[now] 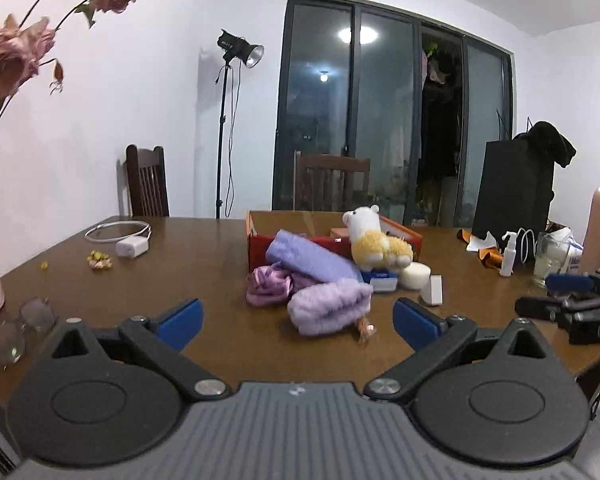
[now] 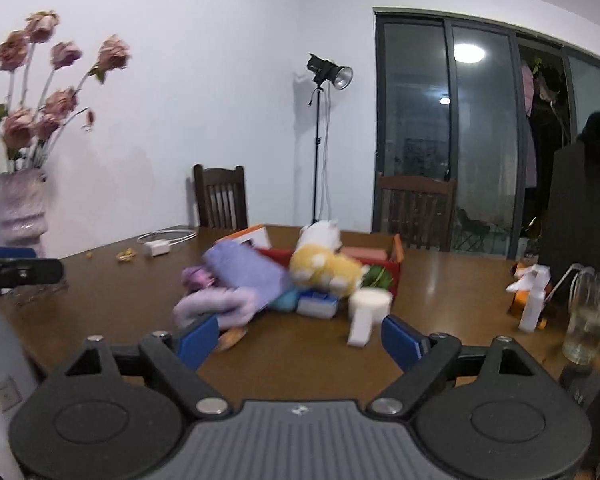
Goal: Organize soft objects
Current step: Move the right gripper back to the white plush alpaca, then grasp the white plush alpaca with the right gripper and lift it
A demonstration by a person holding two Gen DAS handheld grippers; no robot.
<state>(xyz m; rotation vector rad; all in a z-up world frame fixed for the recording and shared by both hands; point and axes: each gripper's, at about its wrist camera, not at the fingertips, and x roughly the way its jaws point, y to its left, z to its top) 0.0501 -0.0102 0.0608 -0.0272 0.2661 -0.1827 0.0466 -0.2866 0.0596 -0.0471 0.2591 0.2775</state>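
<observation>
Item 1, left gripper point(image 1: 298, 322), black linkage with blue pads, lower centre of the left wrist view; jaws spread wide, nothing between them, aimed at the pile of soft goods, which suggests an approach rather than a grasp.

Item 2, right gripper point(image 2: 298, 344), same make, lower centre of the right wrist view; jaws also wide and empty; the picture is blurred, so finer contact cannot be judged, though no pad appears to press on anything.

Item 3, fluffy lilac plush roll point(image 1: 330, 308), centre of the left view, nearest the left gripper and lying on the brown wooden table point(image 1: 204, 256); likely the first pick, being foremost and unobstructed.

Item 4, crumpled shiny pink-purple satin cloth point(image 1: 268, 286), just left of the roll, touching it.

Item 5, rolled lavender towel point(image 1: 308, 258), above the satin cloth, leaning against the front wall of the red open cardboard box point(image 1: 256, 240); propped rather than stowed.

Item 6, white-and-yellow alpaca plush toy point(image 1: 374, 240), right of the towel, perched on the heap at the box's front edge, half out of it.

Item 7, white round sponge-like pad point(image 1: 416, 276), right of the toy, on the table.

Remark: the soft objects sit heaped before and against the box, not inside; the box is probably their destination; organizing appears not yet begun.
</observation>
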